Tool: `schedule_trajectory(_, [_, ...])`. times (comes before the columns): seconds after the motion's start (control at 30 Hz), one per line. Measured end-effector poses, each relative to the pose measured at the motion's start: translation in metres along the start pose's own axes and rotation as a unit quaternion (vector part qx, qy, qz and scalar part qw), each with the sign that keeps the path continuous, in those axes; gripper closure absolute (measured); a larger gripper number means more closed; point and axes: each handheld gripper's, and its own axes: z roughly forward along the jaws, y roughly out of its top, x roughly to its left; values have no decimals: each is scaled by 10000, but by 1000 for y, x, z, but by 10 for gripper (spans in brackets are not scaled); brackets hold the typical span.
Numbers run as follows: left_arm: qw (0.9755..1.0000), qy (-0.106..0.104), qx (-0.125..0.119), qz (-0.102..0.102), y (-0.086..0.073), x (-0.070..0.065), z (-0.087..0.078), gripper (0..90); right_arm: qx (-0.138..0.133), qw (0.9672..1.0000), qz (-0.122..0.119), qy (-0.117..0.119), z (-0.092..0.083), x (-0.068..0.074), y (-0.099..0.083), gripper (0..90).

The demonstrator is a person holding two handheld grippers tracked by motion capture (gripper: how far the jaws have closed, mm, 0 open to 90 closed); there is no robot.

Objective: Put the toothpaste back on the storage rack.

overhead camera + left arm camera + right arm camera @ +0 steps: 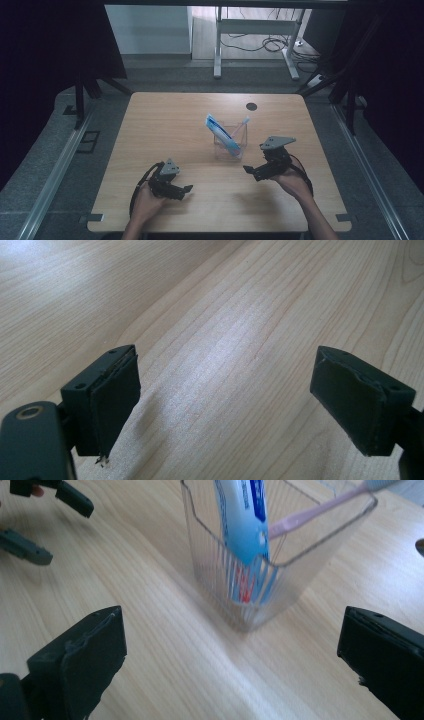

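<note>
A clear ribbed plastic holder (pixel 220 150) (pixel 212 570) stands upright right of the table's middle. A blue-and-white toothpaste tube (pixel 221 133) (pixel 244 525) and a pink toothbrush (pixel 240 127) (pixel 315 514) lean inside it. My right gripper (pixel 248 170) (pixel 232 665) hovers just to the front right of the holder, pointing at it, open with nothing between its jaws. My left gripper (pixel 186 189) (pixel 227 410) rests low near the front left of the table (pixel 165 120), open over bare wood. The left gripper (pixel 47 520) also appears at the top left of the right gripper view.
A round black hole (pixel 251 106) sits in the tabletop at the back right. Behind the table stands a white metal desk frame (pixel 218 50) with cables (pixel 272 44) on the floor. Dark curtains hang at both sides.
</note>
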Motion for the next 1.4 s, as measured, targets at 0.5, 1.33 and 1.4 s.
schedule_trajectory(0.5, [10000,-43,46,-37,-1,-1,1,128,8,9996,166,-238,-19,0,-37,4])
schedule_trajectory(1.33, [9999,-89,-9,-128,-2,-1,3,128,563,9961,536,-418,-3,-5,-109,9])
schedule_trajectory(1.4, [9999,-97,-4,-134,-1,-1,3,128,606,9958,550,-415,-2,-5,-110,10])
